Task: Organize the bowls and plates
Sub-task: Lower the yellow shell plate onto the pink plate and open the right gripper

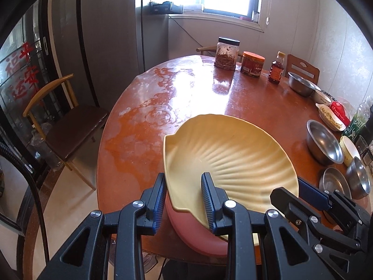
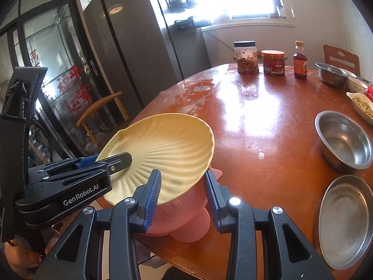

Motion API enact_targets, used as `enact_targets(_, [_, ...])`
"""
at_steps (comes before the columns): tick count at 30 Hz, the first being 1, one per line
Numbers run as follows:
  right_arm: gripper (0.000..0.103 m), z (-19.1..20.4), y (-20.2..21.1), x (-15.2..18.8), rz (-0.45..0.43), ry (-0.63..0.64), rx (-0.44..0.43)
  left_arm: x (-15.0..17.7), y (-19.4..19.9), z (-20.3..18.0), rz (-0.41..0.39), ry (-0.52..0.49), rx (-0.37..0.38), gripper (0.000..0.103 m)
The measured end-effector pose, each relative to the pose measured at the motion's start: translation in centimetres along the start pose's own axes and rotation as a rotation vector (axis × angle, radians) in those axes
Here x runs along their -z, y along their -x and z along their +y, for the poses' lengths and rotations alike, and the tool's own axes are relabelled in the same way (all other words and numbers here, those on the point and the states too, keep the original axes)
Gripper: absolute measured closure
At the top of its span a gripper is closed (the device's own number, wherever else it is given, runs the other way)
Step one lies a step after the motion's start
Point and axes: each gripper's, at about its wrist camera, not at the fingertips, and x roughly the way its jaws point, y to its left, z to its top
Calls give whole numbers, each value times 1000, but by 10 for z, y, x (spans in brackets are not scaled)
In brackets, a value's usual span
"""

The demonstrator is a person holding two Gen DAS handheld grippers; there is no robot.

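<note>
Two grippers share my load: left gripper [image 1: 184,200] jaws clamp the shell-shaped yellow plate [image 1: 233,154], right gripper [image 2: 183,198] jaws pinch the pink bowl [image 2: 184,219] beneath, stacked over the tabletop [image 2: 268,140] edge so both travel together.

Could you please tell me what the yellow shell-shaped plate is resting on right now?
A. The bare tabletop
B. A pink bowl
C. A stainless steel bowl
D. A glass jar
B: the yellow shell-shaped plate sits tilted on top of the pink bowl near the table's edge, with both grippers at its rim.
</note>
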Motion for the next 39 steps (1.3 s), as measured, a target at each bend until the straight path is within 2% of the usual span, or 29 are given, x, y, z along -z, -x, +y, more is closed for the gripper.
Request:
enact_targets(26, [62, 4, -23, 18, 81, 47, 5, 20, -27, 4, 49, 15, -44, 72])
enact_targets(39, [61, 9, -25, 19, 84, 62, 5, 22, -29, 6, 51, 32, -39, 72])
